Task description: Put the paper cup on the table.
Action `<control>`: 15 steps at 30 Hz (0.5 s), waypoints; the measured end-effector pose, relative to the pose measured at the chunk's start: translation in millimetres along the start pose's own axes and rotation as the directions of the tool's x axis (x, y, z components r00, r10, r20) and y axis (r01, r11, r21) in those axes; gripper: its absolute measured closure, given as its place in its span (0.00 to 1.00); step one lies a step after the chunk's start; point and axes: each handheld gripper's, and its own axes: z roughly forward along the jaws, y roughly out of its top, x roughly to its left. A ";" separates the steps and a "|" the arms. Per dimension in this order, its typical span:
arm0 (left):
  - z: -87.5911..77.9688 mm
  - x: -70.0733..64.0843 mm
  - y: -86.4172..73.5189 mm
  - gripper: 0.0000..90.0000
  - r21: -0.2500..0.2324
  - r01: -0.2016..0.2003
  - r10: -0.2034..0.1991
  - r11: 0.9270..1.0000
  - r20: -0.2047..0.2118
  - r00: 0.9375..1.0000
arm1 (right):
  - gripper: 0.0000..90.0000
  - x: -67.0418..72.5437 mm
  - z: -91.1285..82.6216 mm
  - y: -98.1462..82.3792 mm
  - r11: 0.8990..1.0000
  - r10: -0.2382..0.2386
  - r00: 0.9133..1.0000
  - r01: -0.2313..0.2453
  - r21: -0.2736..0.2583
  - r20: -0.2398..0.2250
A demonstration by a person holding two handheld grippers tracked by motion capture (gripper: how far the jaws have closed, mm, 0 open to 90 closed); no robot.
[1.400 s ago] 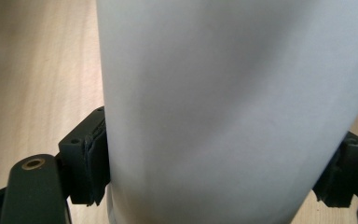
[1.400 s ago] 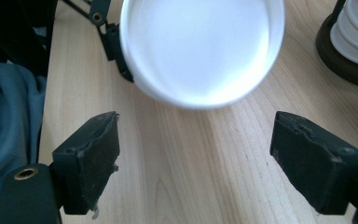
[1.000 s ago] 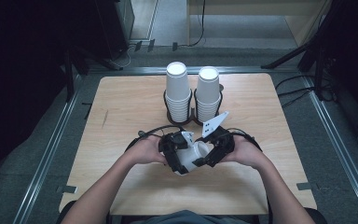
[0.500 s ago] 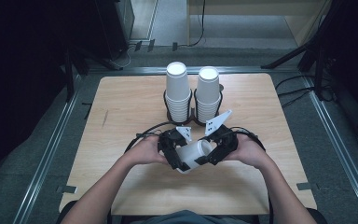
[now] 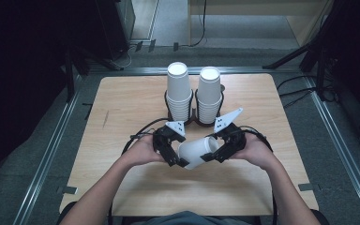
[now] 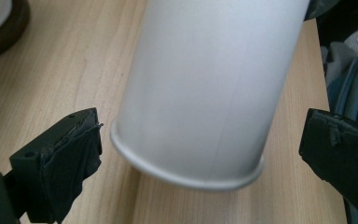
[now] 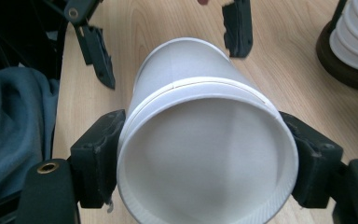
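Note:
A white paper cup [image 5: 198,151] lies on its side in the air just above the wooden table [image 5: 122,108], between both hands. My right gripper [image 5: 215,152] is shut on it near the mouth; in the right gripper view both pads press the cup [image 7: 191,60] below its open rim. My left gripper [image 5: 176,159] is at the cup's base end. Its jaws have just been opening and now stand wide. In the left gripper view the cup's base [image 6: 205,93] sits between the two pads [image 6: 74,149] without touching either.
Two tall stacks of white cups [image 5: 178,91] [image 5: 209,93] stand upside down in dark round holders at the table's middle back, close behind the grippers. Bare wood lies left, right and in front of the hands. Metal rails run along both sides.
The left gripper's jaws have spread off the cup and that hand has drawn slightly left. More of the cup shows between the grippers. The right gripper keeps its grip.

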 end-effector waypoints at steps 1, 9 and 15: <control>-1.6 0.0 -0.8 0.00 -0.011 0.007 -0.007 1.000 0.001 1.000 | 0.26 0.0 -1.0 -1.1 1.000 0.008 1.000 -0.008 -0.001 -0.001; -13.1 2.3 -8.2 0.00 -0.090 0.029 -0.030 0.996 -0.005 1.000 | 0.26 2.1 -10.3 -3.4 0.999 0.018 1.000 -0.018 -0.044 0.011; -16.6 4.4 -12.0 0.00 -0.155 0.045 -0.047 0.987 -0.007 0.999 | 0.26 0.9 -18.8 -3.2 0.994 0.032 0.999 -0.030 -0.103 0.012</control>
